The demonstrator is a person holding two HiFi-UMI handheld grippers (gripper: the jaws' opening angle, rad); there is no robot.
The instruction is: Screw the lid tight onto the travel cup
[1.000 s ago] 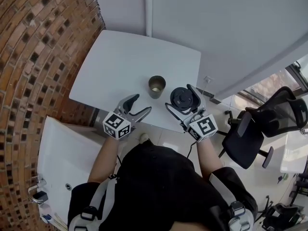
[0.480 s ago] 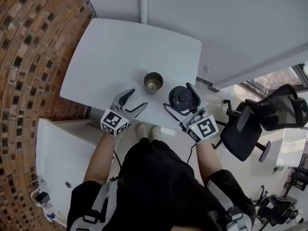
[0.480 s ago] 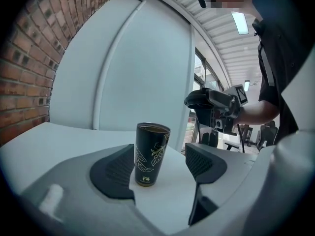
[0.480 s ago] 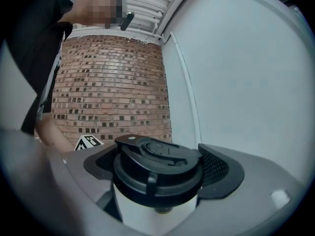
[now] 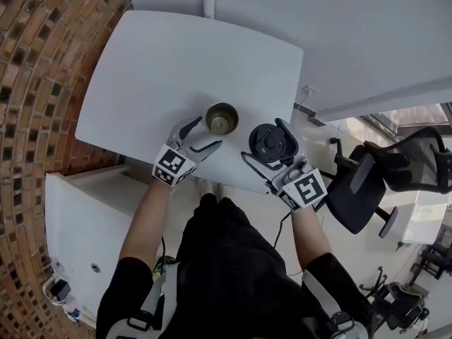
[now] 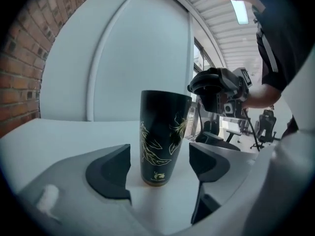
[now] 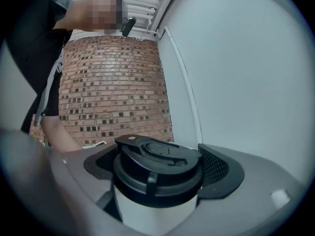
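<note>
A black travel cup point(image 5: 222, 118) with a gold leaf pattern stands upright and lidless on the white table point(image 5: 162, 69). My left gripper point(image 5: 207, 133) is just short of it and open. In the left gripper view the cup point(image 6: 162, 136) shows through the gap a little beyond the dark pads point(image 6: 110, 173), untouched. These jaws have just been opening wider, with nothing pressed between them. My right gripper point(image 5: 267, 141) is shut on the round black lid point(image 5: 270, 142), held to the right of the cup near the table's near edge. In the right gripper view the lid point(image 7: 157, 168) sits flat between both pads point(image 7: 221, 168).
A brick wall point(image 5: 35, 62) runs along the left. A white cabinet top point(image 5: 78, 224) lies below the table's near-left edge. A black office chair point(image 5: 381, 182) stands on the floor to the right. The grey wall point(image 5: 353, 27) backs the table.
My left gripper has moved forward and down to the cup, so its fingertips now sit right beside it, and its jaws stand wider. My right gripper, still holding the lid, has sunk a little.
</note>
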